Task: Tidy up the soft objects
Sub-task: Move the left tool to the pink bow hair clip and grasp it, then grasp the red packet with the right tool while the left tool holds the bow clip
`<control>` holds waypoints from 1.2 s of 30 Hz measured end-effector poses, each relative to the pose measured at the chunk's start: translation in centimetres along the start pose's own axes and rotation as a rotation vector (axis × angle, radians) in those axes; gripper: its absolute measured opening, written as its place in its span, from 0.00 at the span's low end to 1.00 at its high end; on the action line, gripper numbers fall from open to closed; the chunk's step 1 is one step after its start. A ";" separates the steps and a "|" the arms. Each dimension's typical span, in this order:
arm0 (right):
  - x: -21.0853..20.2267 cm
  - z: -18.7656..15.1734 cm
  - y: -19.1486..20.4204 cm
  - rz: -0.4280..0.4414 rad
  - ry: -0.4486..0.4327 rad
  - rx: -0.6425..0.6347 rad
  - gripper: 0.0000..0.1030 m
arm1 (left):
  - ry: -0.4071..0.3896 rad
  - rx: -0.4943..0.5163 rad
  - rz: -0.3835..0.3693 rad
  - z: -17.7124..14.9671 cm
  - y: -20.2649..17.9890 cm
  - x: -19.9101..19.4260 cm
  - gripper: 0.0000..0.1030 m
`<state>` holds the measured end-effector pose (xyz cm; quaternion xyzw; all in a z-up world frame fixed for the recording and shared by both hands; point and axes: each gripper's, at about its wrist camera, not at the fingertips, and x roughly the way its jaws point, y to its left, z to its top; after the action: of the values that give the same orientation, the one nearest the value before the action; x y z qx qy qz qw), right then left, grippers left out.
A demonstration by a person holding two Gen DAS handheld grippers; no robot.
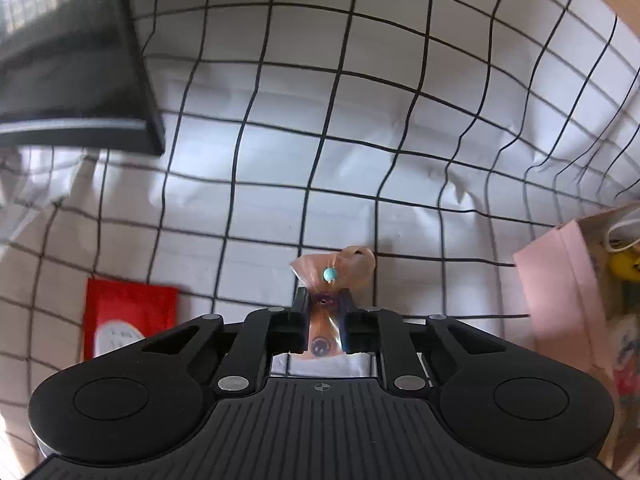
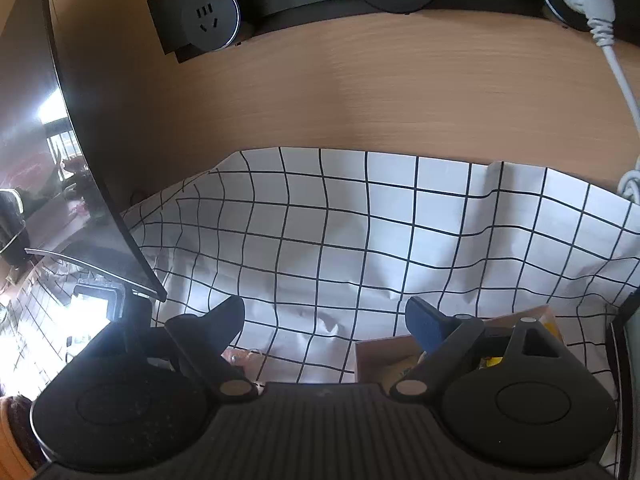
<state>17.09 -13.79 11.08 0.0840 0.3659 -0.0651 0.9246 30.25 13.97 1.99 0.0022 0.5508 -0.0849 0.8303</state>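
Left gripper (image 1: 325,320) clamped on a small soft peach-coloured pouch (image 1: 334,270) with a turquoise bead, jaws pinched together on its middle, top bunched above the tips, lower part hanging between the linkages; lifted over the checked cloth (image 1: 280,184) covering the bench. Right gripper (image 2: 326,320) hovering with jaws wide apart and nothing between them, above the same cloth near the wooden bench edge. Likely step: carrying the pouch across to the pink paper bag (image 1: 560,280) standing at the right, already holding something yellow. Best done by keeping the pinch firm but not crushing, travelling level so the limp fabric does not swing, arriving over the bag mouth before opening. Worth steadying the bag rim with the free right gripper, since light paper could tip or fold. Red packet (image 1: 130,320) lying well left, out of the path.
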 end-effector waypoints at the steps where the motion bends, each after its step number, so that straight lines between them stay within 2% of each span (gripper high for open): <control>1: -0.3 0.1 0.2 -0.002 0.000 0.001 0.85 | -0.021 -0.021 -0.038 -0.2 0.4 -0.6 0.16; 3: -1.0 0.4 0.7 0.003 0.001 0.010 0.85 | -0.070 -0.011 -0.077 -0.4 1.0 -2.5 0.16; 6: -2.0 1.0 2.3 0.034 0.014 0.027 0.85 | -0.167 0.000 -0.141 -0.6 2.9 -7.6 0.16; 9: -2.3 1.5 5.5 0.082 0.047 0.008 0.85 | -0.262 -0.024 -0.160 -1.4 6.1 -12.6 0.16; 12: -0.7 1.4 10.1 0.122 0.138 -0.039 0.85 | -0.364 -0.107 -0.127 -3.7 11.6 -16.8 0.16; 15: 3.2 1.0 14.8 0.151 0.273 -0.057 0.85 | -0.439 -0.246 -0.029 -7.1 17.9 -18.7 0.16; 16: 4.7 0.8 16.2 0.156 0.314 -0.057 0.85 | -0.448 -0.298 -0.017 -8.3 19.8 -18.9 0.16; 19: 9.9 -0.1 19.8 0.121 0.440 -0.044 0.85 | -0.443 -0.425 -0.043 -12.1 24.5 -18.9 0.16; 23: 15.5 -2.1 22.7 0.032 0.577 -0.049 0.85 | -0.426 -0.469 -0.063 -16.4 27.5 -18.0 0.16; 28: 20.0 -3.4 24.5 -0.079 0.669 -0.064 0.85 | -0.408 -0.500 -0.104 -20.0 29.5 -16.5 0.16; 31: 22.2 -4.0 24.9 -0.095 0.724 -0.074 0.85 | -0.414 -0.526 -0.079 -21.8 30.3 -16.2 0.16; 36: 23.4 -5.2 26.4 -0.146 0.727 -0.142 0.85 | -0.434 -0.554 -0.091 -23.9 30.7 -16.3 0.16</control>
<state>35.30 11.69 -5.90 0.0108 0.6787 -0.0712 0.7309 6.60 48.80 4.70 -0.2657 0.3632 0.0325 0.8924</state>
